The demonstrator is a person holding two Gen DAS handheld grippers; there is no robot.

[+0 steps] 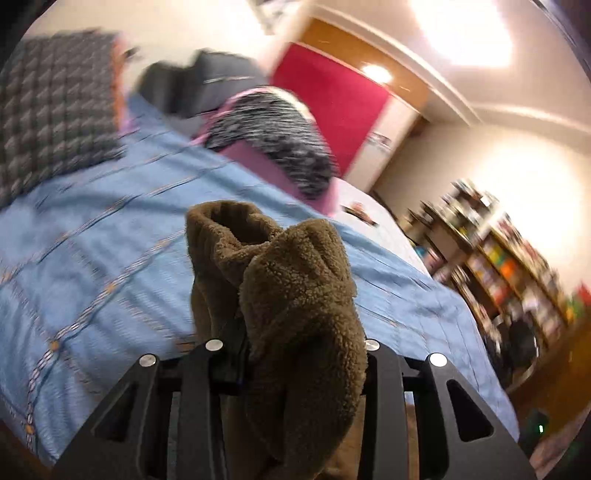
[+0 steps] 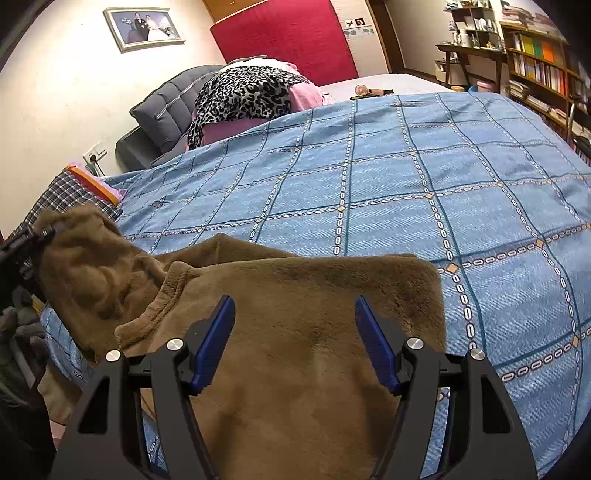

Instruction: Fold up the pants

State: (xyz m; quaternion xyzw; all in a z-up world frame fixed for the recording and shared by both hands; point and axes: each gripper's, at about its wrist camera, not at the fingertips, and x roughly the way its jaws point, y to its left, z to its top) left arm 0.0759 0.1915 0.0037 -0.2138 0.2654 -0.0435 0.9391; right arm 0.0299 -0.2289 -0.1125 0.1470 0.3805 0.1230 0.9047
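A wide bed covered by a blue quilt printed with a grid of chain-link lines fills most of both views. At its head a crimson upholstered headboard panel is set against the wall, and in the right wrist view a tall wooden bookshelf packed with coloured books is seen along the far side of the room. A grey tufted cushion is propped near the wall, with a leopard-print cloth draped over pink bedding just beside it. A dark checked pillow with an orange edge lies at the near left corner of the quilt.

The brown fleece pants are spread over the near edge of the bed, one flat part lying on the quilt and the lower part hanging over the side. Their left portion is raised in a bunch toward the left gripper, which is seen at the left edge of the right wrist view. In the blurred left wrist view a thick wad of the same fleece is pinched between the left gripper's fingers and stands up above them.

The right gripper is held over the flat part of the pants, its blue-padded fingers spread wide apart with nothing caught between them. A framed wedding photograph hangs on the wall above the cushion.
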